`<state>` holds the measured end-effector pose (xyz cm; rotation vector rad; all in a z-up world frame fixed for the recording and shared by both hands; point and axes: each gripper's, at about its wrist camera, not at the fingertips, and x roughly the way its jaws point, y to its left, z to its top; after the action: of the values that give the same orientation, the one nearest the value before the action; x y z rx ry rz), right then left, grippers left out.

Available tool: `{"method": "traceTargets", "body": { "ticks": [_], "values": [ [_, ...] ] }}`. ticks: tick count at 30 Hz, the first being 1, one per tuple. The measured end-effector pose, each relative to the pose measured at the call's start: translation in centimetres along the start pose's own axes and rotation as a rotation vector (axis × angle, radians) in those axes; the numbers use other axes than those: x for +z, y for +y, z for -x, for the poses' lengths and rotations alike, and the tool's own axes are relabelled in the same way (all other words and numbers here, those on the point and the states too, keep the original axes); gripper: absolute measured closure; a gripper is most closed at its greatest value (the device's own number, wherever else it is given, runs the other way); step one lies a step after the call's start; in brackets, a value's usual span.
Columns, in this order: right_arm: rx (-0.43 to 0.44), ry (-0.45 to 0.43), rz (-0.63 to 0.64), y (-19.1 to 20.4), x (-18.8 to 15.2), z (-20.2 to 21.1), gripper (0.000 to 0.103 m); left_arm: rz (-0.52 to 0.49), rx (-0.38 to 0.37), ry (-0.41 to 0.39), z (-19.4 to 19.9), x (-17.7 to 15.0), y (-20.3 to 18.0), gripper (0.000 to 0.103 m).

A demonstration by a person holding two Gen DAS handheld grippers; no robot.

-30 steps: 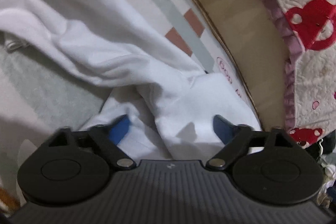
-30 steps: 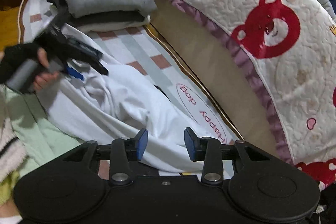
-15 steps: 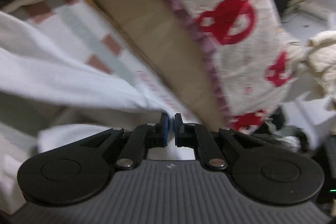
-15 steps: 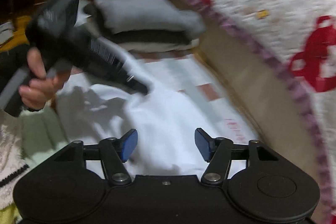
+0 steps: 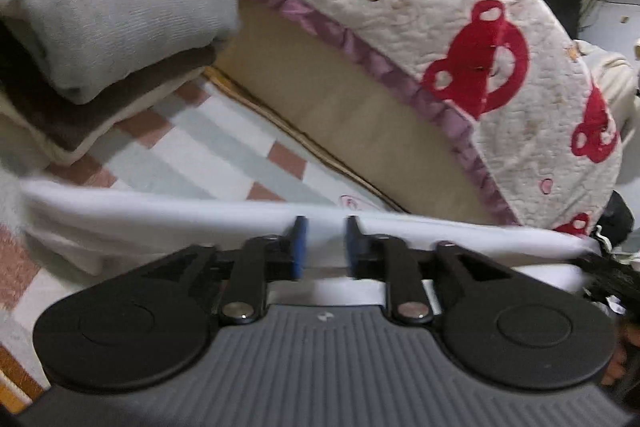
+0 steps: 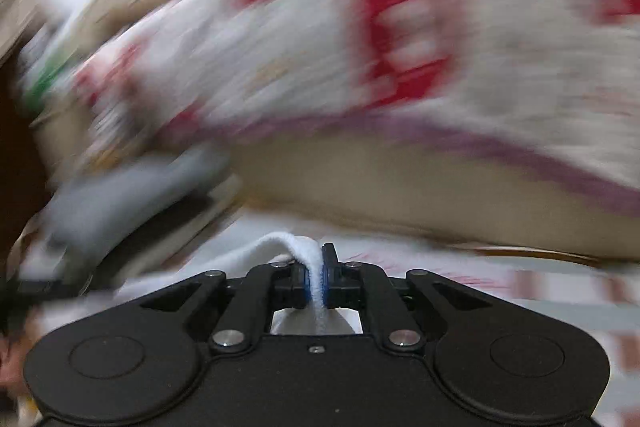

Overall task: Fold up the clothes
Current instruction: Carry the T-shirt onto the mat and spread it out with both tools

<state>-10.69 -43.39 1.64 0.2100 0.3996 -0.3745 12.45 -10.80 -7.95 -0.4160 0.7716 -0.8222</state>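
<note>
A white garment (image 5: pixel 160 211) stretches as a raised band across the checked mat (image 5: pixel 200 155) in the left wrist view. My left gripper (image 5: pixel 325 247) sits at the band's middle. Its jaws are opening, and the cloth lies in the gap with the blue pads (image 5: pixel 299 247) clear of it. At the band's right end is a dark gripper tip (image 5: pixel 608 271). The right wrist view is motion-blurred. There my right gripper (image 6: pixel 317 267) is shut on a thin fold of the white garment (image 6: pixel 280 243), which rises out of the closed pads.
A stack of folded clothes with a grey one on top (image 5: pixel 100 19) lies at the mat's far left. A quilt with red bears (image 5: pixel 440 7) hangs over the beige bed side (image 5: pixel 340 107) along the mat's far edge.
My left gripper rose, pinched the cloth half a second ago, and now has its jaws parted. My right gripper was open above the garment; it has swung round and closed on a fold.
</note>
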Motion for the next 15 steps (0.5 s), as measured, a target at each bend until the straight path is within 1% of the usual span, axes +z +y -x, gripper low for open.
{"method": "traceTargets", "body": {
  "ticks": [1, 2, 3, 4, 5, 7, 9, 10, 11, 12, 13, 14, 15],
  "values": [
    [-0.099, -0.005, 0.013, -1.5, -0.3, 1.4, 0.098, 0.008, -0.003, 0.018, -0.3, -0.1, 0.1, 0.074],
    [-0.205, 0.028, 0.059, -3.0, -1.0, 2.2, 0.097, 0.014, -0.011, 0.048, -0.8, -0.2, 0.0, 0.073],
    [-0.282, 0.065, 0.086, -4.5, -2.2, 2.6, 0.097, 0.012, -0.017, 0.069, -1.2, -0.5, -0.3, 0.069],
    [-0.335, 0.116, 0.063, -6.2, -3.4, 2.8, 0.097, 0.004, -0.017, 0.09, -1.7, -0.9, -0.7, 0.066],
    [-0.385, 0.165, 0.035, -7.9, -4.7, 3.1, 0.097, -0.005, -0.018, 0.112, -2.2, -1.3, -1.1, 0.062],
    [-0.426, 0.251, -0.102, -11.0, -7.4, 3.6, 0.097, -0.036, -0.019, 0.162, -3.0, -2.2, -2.0, 0.059],
    [-0.467, 0.343, -0.162, -13.2, -9.9, 3.0, 0.096, -0.062, -0.021, 0.214, -3.8, -3.1, -2.9, 0.052],
    [-0.474, 0.409, -0.182, -14.1, -11.2, 2.4, 0.094, -0.053, -0.029, 0.236, -4.2, -3.7, -3.1, 0.051],
    [-0.481, 0.472, -0.202, -15.0, -12.3, 1.7, 0.09, -0.044, -0.037, 0.259, -4.7, -4.2, -3.2, 0.049],
    [-0.491, 0.49, -0.224, -15.4, -13.1, 1.6, 0.085, -0.034, -0.045, 0.281, -5.1, -4.7, -3.4, 0.048],
    [-0.502, 0.51, -0.247, -15.7, -13.6, 1.6, 0.072, -0.017, -0.055, 0.301, -5.5, -5.1, -3.4, 0.047],
    [-0.507, 0.531, -0.261, -15.8, -13.6, 1.7, 0.067, -0.006, -0.06, 0.318, -5.8, -5.5, -3.5, 0.047],
    [-0.503, 0.521, -0.255, -15.4, -13.1, 2.1, 0.067, -0.007, -0.059, 0.328, -6.1, -5.9, -3.6, 0.046]
  ]
}}
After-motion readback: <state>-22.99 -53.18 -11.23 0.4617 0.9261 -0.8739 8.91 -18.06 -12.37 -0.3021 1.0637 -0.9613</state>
